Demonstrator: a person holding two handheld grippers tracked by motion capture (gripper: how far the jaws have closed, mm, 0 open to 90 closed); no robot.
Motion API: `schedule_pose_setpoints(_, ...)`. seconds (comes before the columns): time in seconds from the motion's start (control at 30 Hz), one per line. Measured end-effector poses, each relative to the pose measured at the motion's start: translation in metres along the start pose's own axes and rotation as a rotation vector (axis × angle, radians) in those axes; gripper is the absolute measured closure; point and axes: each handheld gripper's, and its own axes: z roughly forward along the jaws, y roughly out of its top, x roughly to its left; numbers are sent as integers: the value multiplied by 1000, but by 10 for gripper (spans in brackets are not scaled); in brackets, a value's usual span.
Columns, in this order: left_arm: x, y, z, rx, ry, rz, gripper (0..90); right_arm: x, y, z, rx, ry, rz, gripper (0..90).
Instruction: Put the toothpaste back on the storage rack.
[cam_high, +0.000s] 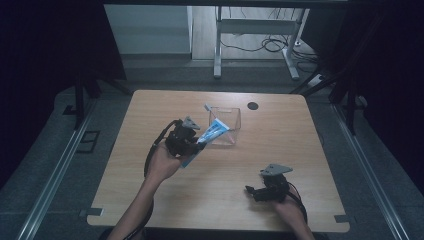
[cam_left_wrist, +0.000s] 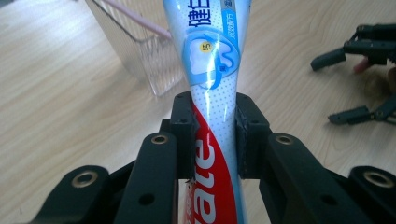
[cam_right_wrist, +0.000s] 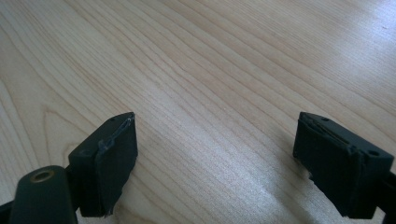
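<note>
We see a light wooden table (cam_high: 220, 170) on grey floor (cam_high: 50, 150). Our left gripper (cam_left_wrist: 215, 135) clamps a blue-white-red toothpaste tube (cam_left_wrist: 212, 70) beside a clear plastic box (cam_high: 227, 127); our right gripper (cam_right_wrist: 215, 158) rests with jaws apart.

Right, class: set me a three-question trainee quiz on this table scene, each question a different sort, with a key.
1. True or false: the left tool grips the toothpaste tube.
2. The right tool is: A) open over bare table; B) shut on a brush; C) inside the box.
3. Fill in: the tube's far end points toward the clear ____.

Key: 1 true; 2 A; 3 box.
</note>
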Motion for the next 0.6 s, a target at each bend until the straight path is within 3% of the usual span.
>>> schedule_pose_setpoints(0.4, 9, 36, 16, -36, 1, 37, 729, 0, 0, 0, 0, 1, -1, 135)
schedule_pose_setpoints(0.6, 16, 48, 28, -53, 4, 21, 729, 0, 0, 0, 0, 1, -3, 135)
